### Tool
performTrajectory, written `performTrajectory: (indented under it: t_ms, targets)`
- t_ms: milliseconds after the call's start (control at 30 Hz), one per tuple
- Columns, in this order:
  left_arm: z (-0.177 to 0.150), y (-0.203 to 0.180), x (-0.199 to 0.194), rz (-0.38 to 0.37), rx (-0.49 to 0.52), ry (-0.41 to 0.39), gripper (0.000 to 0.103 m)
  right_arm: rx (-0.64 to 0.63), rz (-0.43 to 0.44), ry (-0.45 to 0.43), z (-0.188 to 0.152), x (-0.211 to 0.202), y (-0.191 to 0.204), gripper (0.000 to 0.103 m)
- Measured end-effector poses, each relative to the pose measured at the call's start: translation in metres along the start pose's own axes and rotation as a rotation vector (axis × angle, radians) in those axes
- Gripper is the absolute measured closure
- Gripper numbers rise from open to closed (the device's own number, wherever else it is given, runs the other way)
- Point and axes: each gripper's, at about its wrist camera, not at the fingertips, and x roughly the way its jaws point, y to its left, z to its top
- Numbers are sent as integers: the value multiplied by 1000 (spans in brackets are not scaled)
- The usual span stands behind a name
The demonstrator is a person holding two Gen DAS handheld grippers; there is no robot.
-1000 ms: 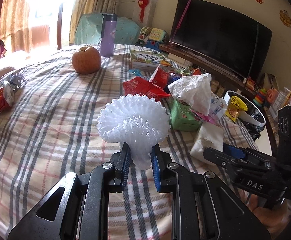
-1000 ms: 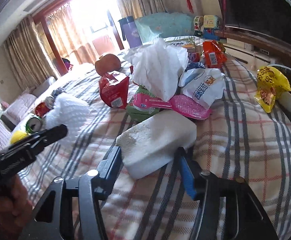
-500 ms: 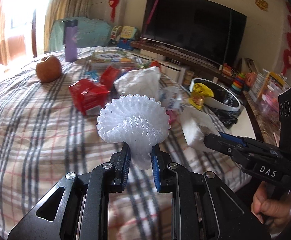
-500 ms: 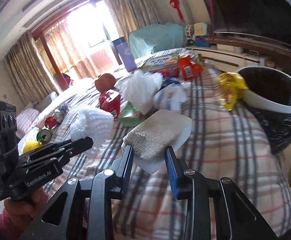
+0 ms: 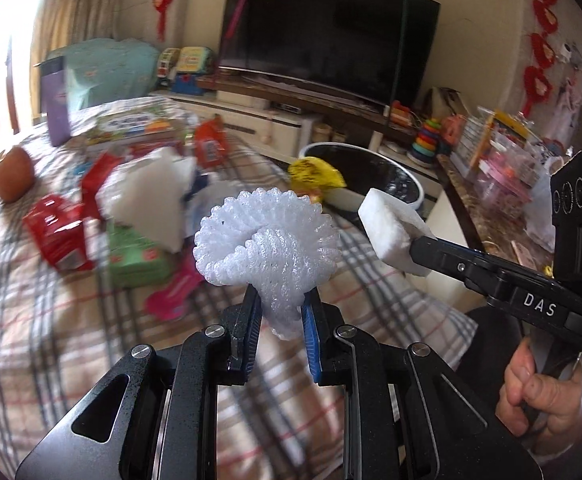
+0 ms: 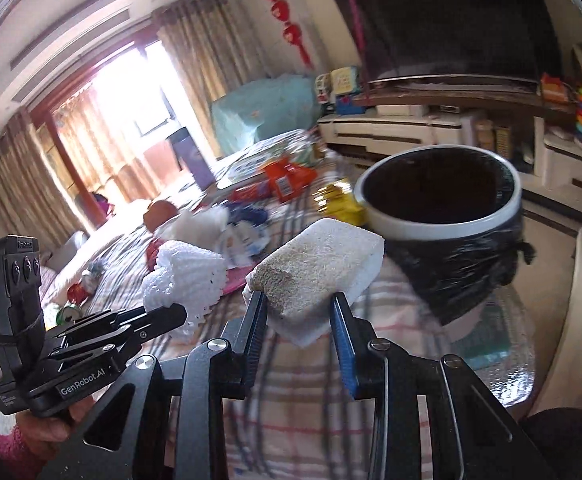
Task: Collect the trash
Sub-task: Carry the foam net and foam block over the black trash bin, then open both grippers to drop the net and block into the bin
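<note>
Left gripper [image 5: 281, 314] clamped a foam net [image 5: 267, 240], right gripper [image 6: 299, 320] a sponge [image 6: 319, 260]; both were held aloft, presumably for the bin [image 6: 443, 224].

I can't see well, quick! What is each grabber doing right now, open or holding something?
Left gripper: shut on the white foam net.
Right gripper: shut on the white sponge block.
</note>
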Motion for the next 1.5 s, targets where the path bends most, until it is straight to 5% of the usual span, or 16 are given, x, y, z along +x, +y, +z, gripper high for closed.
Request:
performTrajectory:
  t_ms: [833, 1500]
  targets:
    - [71, -71, 87, -98, 107, 76, 85, 98, -64, -22, 60, 2, -97, 70]
    - [121, -80, 156, -106, 107, 133, 83, 138, -49, 35, 98, 40, -141, 67]
